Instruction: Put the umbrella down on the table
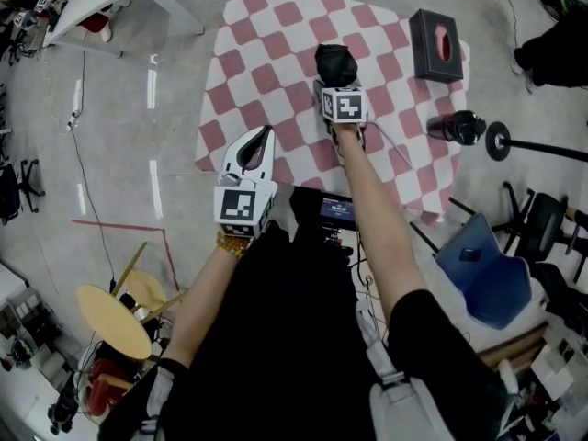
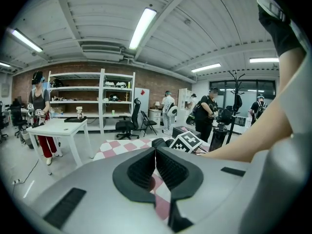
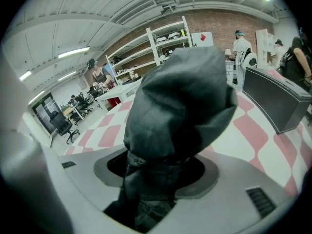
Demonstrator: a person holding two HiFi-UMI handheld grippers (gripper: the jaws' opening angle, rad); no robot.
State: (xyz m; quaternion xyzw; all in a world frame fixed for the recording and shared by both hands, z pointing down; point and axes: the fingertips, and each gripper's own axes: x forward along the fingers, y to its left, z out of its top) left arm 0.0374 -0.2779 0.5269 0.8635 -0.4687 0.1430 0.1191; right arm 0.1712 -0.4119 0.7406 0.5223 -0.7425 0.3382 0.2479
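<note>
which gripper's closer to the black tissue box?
Right. The right gripper, umbrella between its jaws, is mid-table, left of the tissue box; the left gripper sits at the near edge, farther off.

A: Where is free room left on the desk [image 1: 266, 53]?

B: Its left half is left bare. The middle is taken up by the umbrella [image 1: 335, 65] and the right gripper [image 1: 337, 84].

A: And on the right?

B: 1 bare strip is seen between the umbrella and the black box [image 1: 436, 46]. The right edge is blocked by a black cylinder [image 1: 457, 128]. The near left edge is occupied by the left gripper [image 1: 265, 136].
</note>
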